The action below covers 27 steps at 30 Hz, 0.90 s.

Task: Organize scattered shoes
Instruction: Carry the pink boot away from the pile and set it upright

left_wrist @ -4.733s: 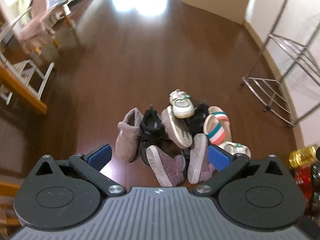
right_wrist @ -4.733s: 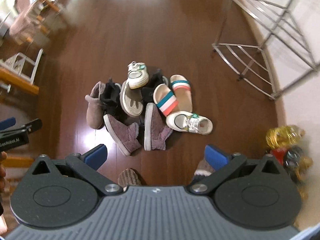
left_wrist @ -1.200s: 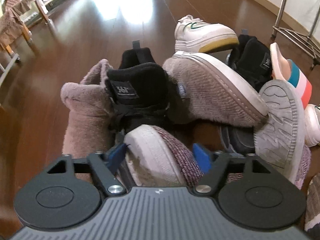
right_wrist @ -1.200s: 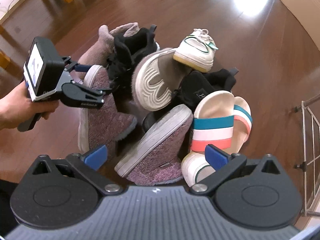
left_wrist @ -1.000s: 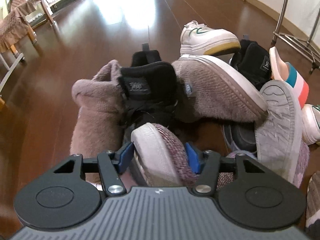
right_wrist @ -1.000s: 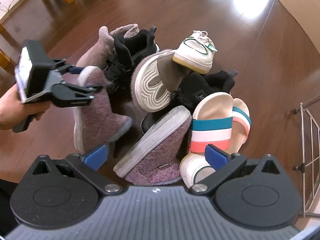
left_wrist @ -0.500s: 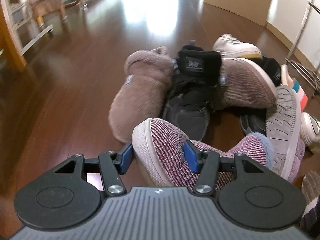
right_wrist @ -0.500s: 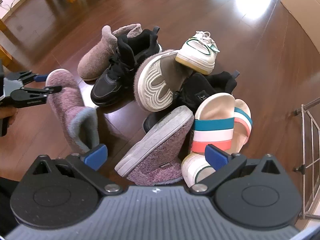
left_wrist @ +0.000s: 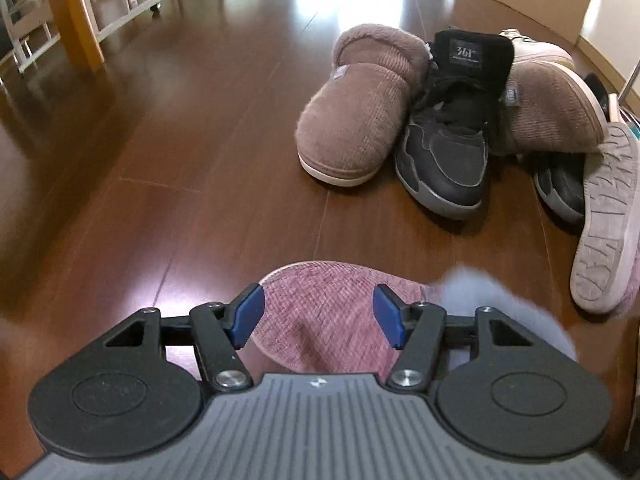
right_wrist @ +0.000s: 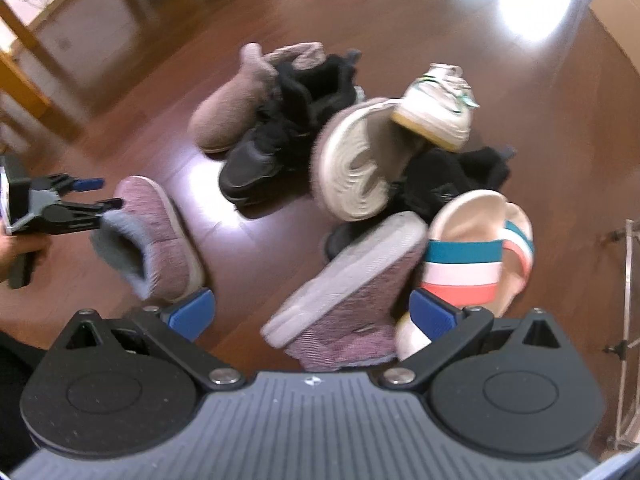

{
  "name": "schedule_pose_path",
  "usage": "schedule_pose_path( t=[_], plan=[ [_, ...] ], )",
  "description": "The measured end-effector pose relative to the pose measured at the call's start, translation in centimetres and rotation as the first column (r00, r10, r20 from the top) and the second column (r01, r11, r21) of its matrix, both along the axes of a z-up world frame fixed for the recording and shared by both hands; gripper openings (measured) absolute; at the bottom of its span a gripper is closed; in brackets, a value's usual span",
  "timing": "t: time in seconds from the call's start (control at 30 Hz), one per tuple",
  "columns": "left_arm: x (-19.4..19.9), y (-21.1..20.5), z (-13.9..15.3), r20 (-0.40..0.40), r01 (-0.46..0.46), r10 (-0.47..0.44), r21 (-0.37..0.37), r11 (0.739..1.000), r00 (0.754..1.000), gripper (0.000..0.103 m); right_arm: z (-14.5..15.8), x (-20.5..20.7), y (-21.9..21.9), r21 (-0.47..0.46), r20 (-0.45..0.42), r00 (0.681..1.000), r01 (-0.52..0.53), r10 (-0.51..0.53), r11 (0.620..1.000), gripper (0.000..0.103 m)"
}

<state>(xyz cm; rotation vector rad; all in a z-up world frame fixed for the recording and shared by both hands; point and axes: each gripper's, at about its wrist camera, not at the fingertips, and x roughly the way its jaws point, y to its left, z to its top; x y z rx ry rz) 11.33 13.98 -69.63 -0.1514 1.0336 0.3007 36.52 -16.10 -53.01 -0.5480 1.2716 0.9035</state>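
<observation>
A purple knit slipper boot stands sole down on the wood floor, apart from the shoe pile; it also shows in the right wrist view. My left gripper is open, its blue pads a little off either side of the boot; it also shows in the right wrist view. My right gripper is open and empty just above the second purple boot, which lies on its side at the pile's near edge.
The pile holds a brown slipper, a black high-top, a second brown slipper showing its sole, a white sneaker and striped slides. Wooden furniture legs stand left; a metal rack stands right.
My left gripper pulled the purple boot out of the pile to the left, set it on the floor and opened its jaws. My right gripper moved closer to the second purple boot.
</observation>
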Motion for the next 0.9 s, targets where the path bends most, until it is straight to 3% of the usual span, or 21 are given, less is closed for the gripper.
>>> schedule_pose_path(
  t=[0.03, 0.17, 0.27, 0.3, 0.33, 0.37, 0.4, 0.47, 0.53, 0.57, 0.63, 0.7, 0.83, 0.9],
  plan=[
    [-0.3, -0.3, 0.5, -0.005, 0.062, -0.062, 0.043, 0.997, 0.998, 0.078, 0.1, -0.2, 0.1, 0.003, 0.000, 1.000, -0.009, 0.009, 1.000, 0.103],
    [-0.9, -1.1, 2.1, -0.024, 0.269, -0.268, 0.114, 0.956, 0.963, 0.079, 0.0, -1.0, 1.0, -0.015, 0.014, 0.999, -0.043, 0.043, 0.999, 0.103],
    [-0.6, -2.1, 4.2, 0.014, 0.401, -0.406, 0.126, 0.907, 0.914, 0.079, -0.2, -1.4, 1.7, -0.036, 0.024, 0.998, -0.065, 0.065, 0.997, 0.103],
    [-0.1, -3.0, 4.6, 0.006, 0.481, -0.487, 0.145, 0.865, 0.873, 0.079, -0.2, -1.5, 2.0, -0.037, 0.028, 0.997, -0.072, 0.073, 0.997, 0.103],
    [0.5, -4.3, 4.7, -0.040, 0.594, -0.597, 0.179, 0.784, 0.801, 0.079, -0.2, -1.6, 2.3, -0.037, 0.031, 0.996, -0.077, 0.078, 0.996, 0.103],
    [0.9, -5.5, 4.3, -0.104, 0.698, -0.694, 0.206, 0.686, 0.712, 0.079, -0.3, -1.6, 2.5, -0.036, 0.032, 0.996, -0.081, 0.082, 0.996, 0.103],
    [1.0, -5.9, 4.1, -0.125, 0.724, -0.717, 0.213, 0.656, 0.686, 0.080, -0.4, -1.6, 2.7, -0.038, 0.032, 0.996, -0.082, 0.083, 0.996, 0.103],
    [1.3, -7.2, 2.5, -0.247, 0.839, -0.804, 0.227, 0.494, 0.540, 0.092, -0.6, -1.5, 2.7, -0.048, 0.034, 0.997, -0.074, 0.075, 0.996, 0.103],
    [1.5, -7.7, 0.3, -0.357, 0.914, -0.843, 0.201, 0.352, 0.403, 0.095, -0.7, -1.3, 2.3, -0.057, 0.037, 0.997, -0.061, 0.063, 0.997, 0.103],
    [1.5, -7.7, -0.2, -0.373, 0.926, -0.848, 0.193, 0.325, 0.375, 0.095, -0.7, -1.2, 2.1, -0.061, 0.039, 0.998, -0.052, 0.054, 0.997, 0.103],
    [1.7, -7.8, -2.2, -0.414, 0.954, -0.861, 0.175, 0.243, 0.295, 0.095, -0.8, -0.9, 1.7, -0.067, 0.041, 0.999, -0.032, 0.035, 0.997, 0.103],
    [2.3, -7.6, -3.9, -0.427, 0.963, -0.865, 0.171, 0.209, 0.264, 0.095, -1.1, -0.3, 1.0, -0.081, 0.040, 0.999, -0.003, 0.006, 0.997, 0.103],
    [3.2, -7.4, -6.3, -0.445, 0.974, -0.868, 0.146, 0.171, 0.219, 0.095, -1.9, 0.3, 0.5, -0.109, 0.037, 0.999, 0.014, -0.010, 0.994, 0.103],
    [3.9, -7.0, -7.1, -0.441, 0.971, -0.866, 0.121, 0.205, 0.237, 0.095, -2.1, 0.4, 0.4, -0.119, 0.033, 0.999, 0.015, -0.011, 0.993, 0.103]
  ],
)
